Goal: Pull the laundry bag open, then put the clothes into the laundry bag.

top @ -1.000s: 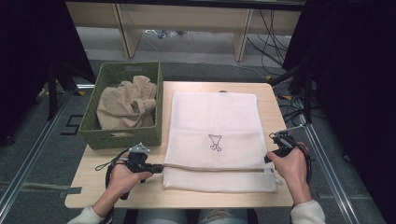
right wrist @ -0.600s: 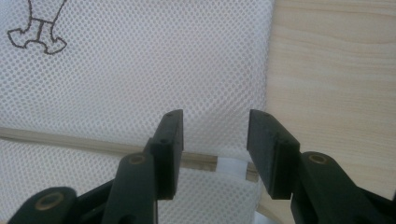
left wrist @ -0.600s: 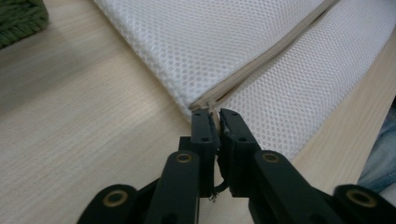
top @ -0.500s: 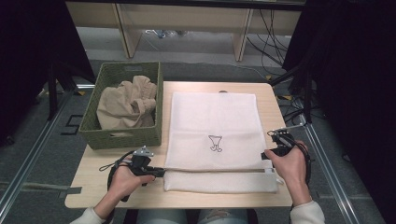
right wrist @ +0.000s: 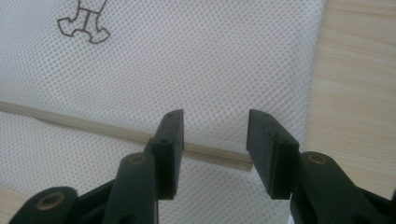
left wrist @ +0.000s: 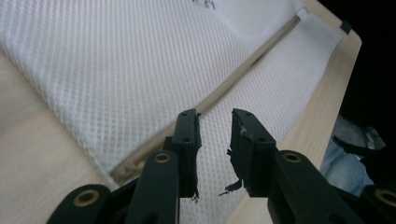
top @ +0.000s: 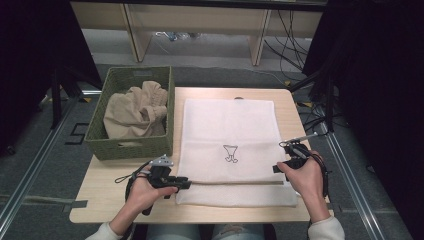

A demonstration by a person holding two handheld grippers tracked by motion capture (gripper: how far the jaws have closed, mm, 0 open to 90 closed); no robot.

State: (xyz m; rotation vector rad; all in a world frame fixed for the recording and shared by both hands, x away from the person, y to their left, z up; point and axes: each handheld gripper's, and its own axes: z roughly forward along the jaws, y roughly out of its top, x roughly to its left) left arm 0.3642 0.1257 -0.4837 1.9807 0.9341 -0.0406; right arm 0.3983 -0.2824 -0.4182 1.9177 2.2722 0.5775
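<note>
White mesh laundry bag (top: 231,145) flat on the table (top: 107,197), long axis running away from the person, near end folded back so that a beige zipper band (top: 235,182) crosses from left to right just ahead of both sets of fingers. Left gripper (top: 184,182) at the band's left end, fingers (left wrist: 189,135) parted by a narrow gap, just been opening, nothing between them; mesh and the band's left tip directly beyond and slightly left of the tips in the left gripper view. Right gripper (top: 287,159) at the bag's right edge, fingers (right wrist: 169,140) standing wide apart with nothing gripped; the band's right end (right wrist: 219,156) straight ahead between the two tips, bare table wood to their right. Each gripper near its own end of the band, so neither nearer overall. Judged from this: the fold looks laid down and released, and any next grasp turns on the band lying crosswise, square to the fingers' reach, with its ends right at the tips.

Green woven basket (top: 95,132) well left of the bag and ahead of the left fingers, touching or nearly touching the bag's left edge; inside, a crumpled beige garment (top: 132,110), heaped up to about rim level. Small dark printed figure (top: 230,152) on the bag's middle, between the two grippers and a little beyond.
</note>
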